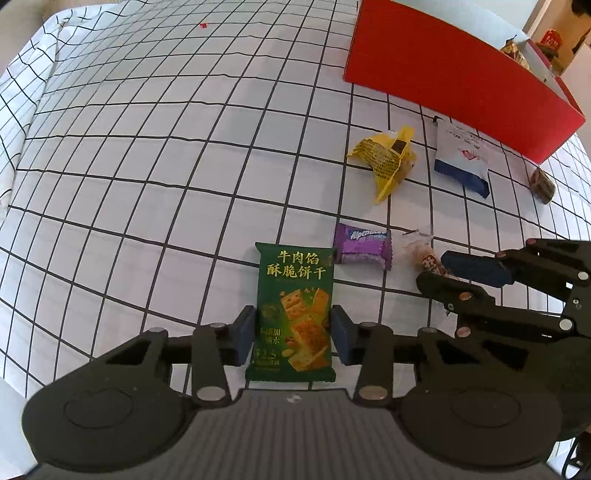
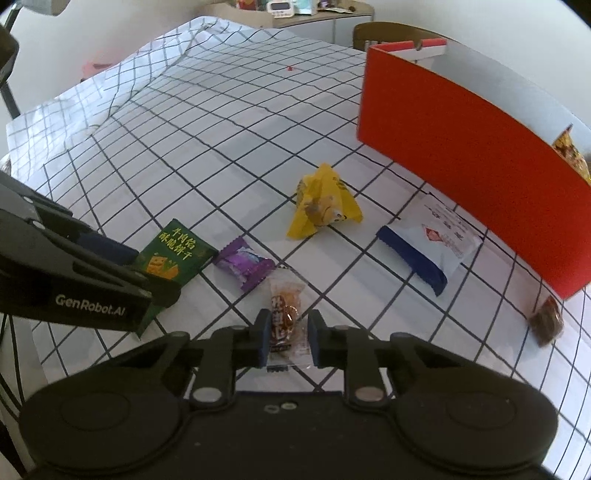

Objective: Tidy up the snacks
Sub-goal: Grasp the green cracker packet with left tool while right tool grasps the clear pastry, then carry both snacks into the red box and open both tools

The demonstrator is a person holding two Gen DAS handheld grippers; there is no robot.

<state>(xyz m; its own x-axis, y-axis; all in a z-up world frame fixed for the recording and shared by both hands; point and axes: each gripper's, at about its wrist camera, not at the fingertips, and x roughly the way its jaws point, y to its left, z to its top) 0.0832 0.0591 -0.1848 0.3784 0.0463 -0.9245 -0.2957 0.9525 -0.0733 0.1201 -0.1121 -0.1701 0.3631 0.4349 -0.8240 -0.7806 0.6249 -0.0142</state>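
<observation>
- Left gripper [image 1: 293, 334]: spread, blue pads either side of green biscuit packet [image 1: 293, 314]; narrow gaps both sides, contact not confirmed. Packet flat on checked tablecloth [image 1: 147, 166], near end partly cut off by gripper body.
- Right gripper [image 2: 286, 341]: fingers close around clear-wrapped brown snack [image 2: 285, 317]; wrapper edges look touching pads, firm pinch hard to judge. Snack lying on cloth; print on it illegible.
- Purple candy pack [image 2: 244, 266]: between green packet and clear-wrapped snack, just beside both, flat on cloth.
- Yellow wrapper [image 2: 321, 201]: crumpled, farther out, mid-cloth; contents hard to make out.
- White/blue sachet [image 2: 428, 242]: near red box [image 2: 461, 147], apart from yellow wrapper.
- Small brown item [image 2: 546, 321]: by box's near corner, blurred at lens edge, type unclear.
- Red box: upright wall hides interior; only tip of one yellow pkg [image 2: 570, 153] visible over rim.
- Bkgd shelf items [image 2: 288, 7]: too small to identify.
</observation>
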